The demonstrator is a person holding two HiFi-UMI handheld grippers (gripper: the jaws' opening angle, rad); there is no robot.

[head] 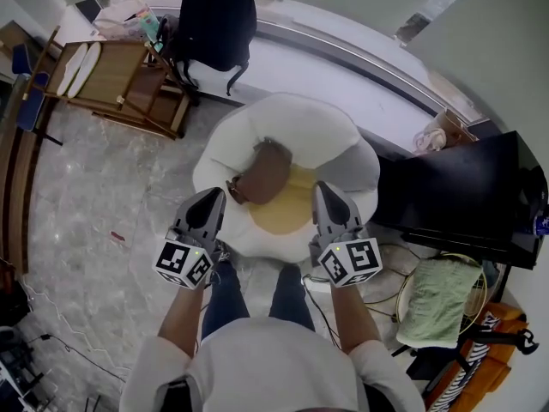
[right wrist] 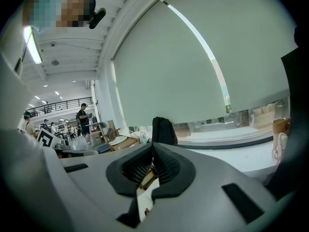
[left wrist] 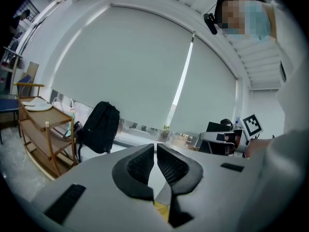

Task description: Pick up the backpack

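A black backpack [head: 215, 20] stands upright on the white window ledge [head: 343, 75] at the far side of the room; it also shows in the left gripper view [left wrist: 99, 127] and, small, in the right gripper view [right wrist: 163, 130]. My left gripper [head: 213, 197] and right gripper [head: 328, 192] are both shut and hold nothing. They hover side by side over a white beanbag [head: 343, 157], well short of the backpack.
A brown and yellow cushion [head: 266, 174] lies on the beanbag. A wooden rack [head: 120, 80] stands left of the backpack. A black table [head: 467, 196] is at the right, with a green towel [head: 437, 299] and an orange bag [head: 493, 350] below it. Cables lie on the marble floor [head: 103, 230].
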